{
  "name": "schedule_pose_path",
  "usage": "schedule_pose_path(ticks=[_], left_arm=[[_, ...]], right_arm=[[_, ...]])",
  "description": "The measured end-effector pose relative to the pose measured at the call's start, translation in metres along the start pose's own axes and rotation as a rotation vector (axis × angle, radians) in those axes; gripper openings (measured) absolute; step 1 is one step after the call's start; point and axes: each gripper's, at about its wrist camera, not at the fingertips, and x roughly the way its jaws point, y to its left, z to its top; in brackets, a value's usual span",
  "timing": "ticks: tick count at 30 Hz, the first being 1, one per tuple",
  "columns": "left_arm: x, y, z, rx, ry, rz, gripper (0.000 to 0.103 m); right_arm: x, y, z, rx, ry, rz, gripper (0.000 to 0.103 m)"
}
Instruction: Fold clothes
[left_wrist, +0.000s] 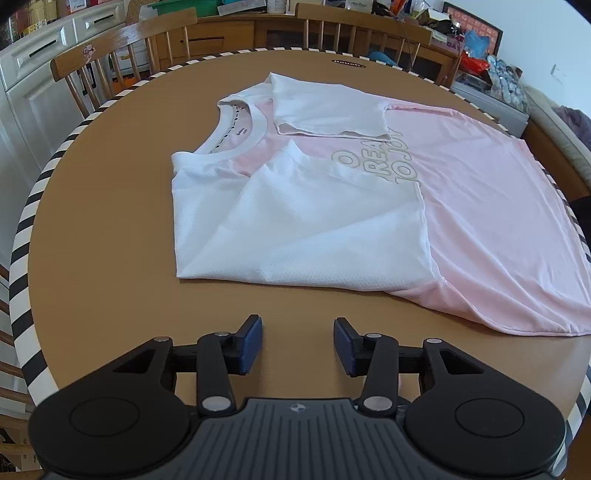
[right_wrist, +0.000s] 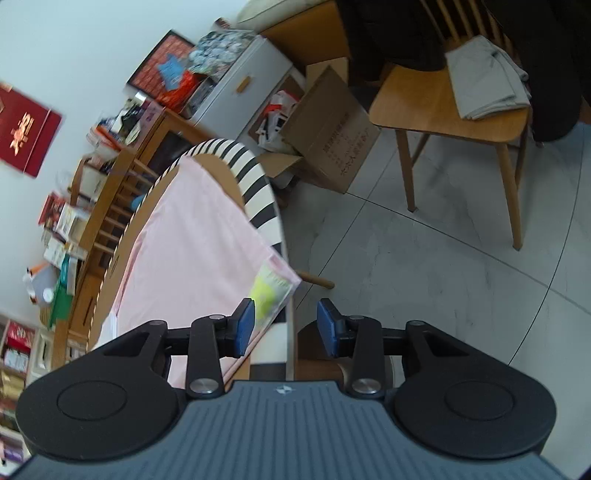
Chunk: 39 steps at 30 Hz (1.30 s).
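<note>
the pink and white t-shirt lies flat on the round table, hem reaching the striped rim. left gripper hovers spread over bare tabletop near the shirt's edge. right gripper gapes at the hem corner, floor beyond.

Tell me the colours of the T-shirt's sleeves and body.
White sleeves and collar on the T-shirt, pale pink body; clearest in the left wrist view.
</note>
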Motion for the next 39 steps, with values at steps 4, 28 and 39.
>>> schedule_pose_path(ticks=[4,28,39], left_arm=[[0.002,-0.003,0.003,0.004,0.007,0.009,0.047],[0.007,-0.005,0.008,0.016,0.026,0.014,0.052],[0.006,-0.002,0.009,0.013,0.032,0.002,0.053]], right_arm=[[0.007,-0.001,0.002,0.035,-0.01,0.023,0.04],[0.031,0.065,-0.011,-0.311,0.023,-0.047,0.013],[0.032,0.071,-0.012,-0.34,0.044,-0.076,0.009]])
